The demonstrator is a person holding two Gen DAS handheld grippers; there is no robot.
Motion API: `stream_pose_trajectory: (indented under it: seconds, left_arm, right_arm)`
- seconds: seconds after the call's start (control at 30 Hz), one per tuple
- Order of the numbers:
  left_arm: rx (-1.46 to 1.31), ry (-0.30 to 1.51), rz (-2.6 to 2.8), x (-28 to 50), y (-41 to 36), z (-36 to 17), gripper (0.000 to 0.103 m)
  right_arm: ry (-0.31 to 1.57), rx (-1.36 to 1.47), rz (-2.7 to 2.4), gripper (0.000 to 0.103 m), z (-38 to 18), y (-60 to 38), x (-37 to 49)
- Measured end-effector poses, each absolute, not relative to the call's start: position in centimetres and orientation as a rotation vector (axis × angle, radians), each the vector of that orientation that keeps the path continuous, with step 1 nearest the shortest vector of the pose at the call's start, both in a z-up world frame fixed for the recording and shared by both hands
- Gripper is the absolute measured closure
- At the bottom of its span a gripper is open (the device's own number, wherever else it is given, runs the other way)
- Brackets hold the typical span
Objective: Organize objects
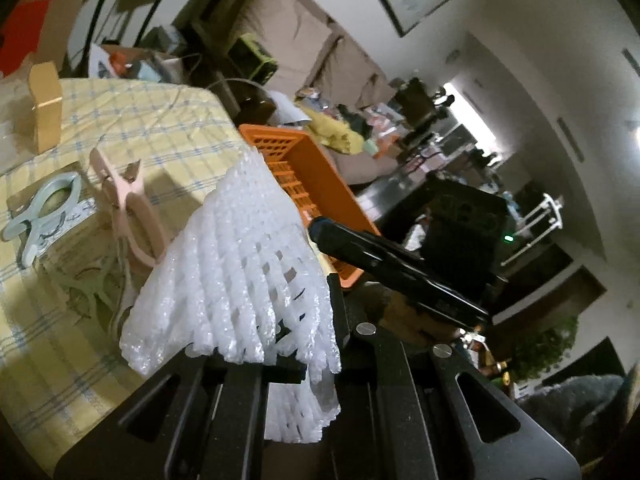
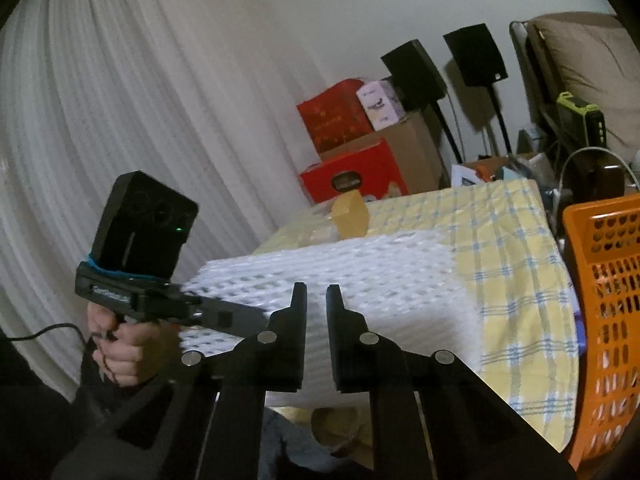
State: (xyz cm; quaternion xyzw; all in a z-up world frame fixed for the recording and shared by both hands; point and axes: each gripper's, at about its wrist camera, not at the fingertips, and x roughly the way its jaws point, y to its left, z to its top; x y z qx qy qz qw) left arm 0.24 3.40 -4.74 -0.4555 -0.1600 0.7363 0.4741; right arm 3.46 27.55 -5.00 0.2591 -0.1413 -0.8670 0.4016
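Nearest in the left wrist view, the left gripper [image 1: 280, 360] has its jaws clamped on the white foam netting [image 1: 236, 276], which fans toward 11 o'clock above the checked surface [image 1: 132, 120]. In the right wrist view the right gripper [image 2: 316, 300] has its jaws nearly together with nothing between them, just short of the netting. Beyond, at 1 o'clock, stands the orange basket [image 1: 320, 184]. The netting is soft and bulky; I judge it could snag the basket rim or slip from a one-sided pinch.
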Motion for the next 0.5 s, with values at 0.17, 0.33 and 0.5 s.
stream_pose_trajectory:
  seconds: [0.17, 0.33, 0.5]
  left_arm:
    - [-1.112, -0.409, 1.784, -0.3, 2.9, -5.3, 0.097]
    - [-1.105, -0.372, 1.768, 0.2, 2.4, -5.5, 0.097]
    - [-1.067, -0.360, 1.759, 0.8, 2.1, -4.8, 0.097]
  right_arm:
    - [-0.321, 0.611, -2.176, 0.093, -4.1, 28.2, 4.2]
    - [-0.332, 0.752, -2.312, 0.020, -5.3, 29.5, 2.8]
    - [-0.464, 0.881, -2.302, 0.020, -7.2, 31.3, 1.0]
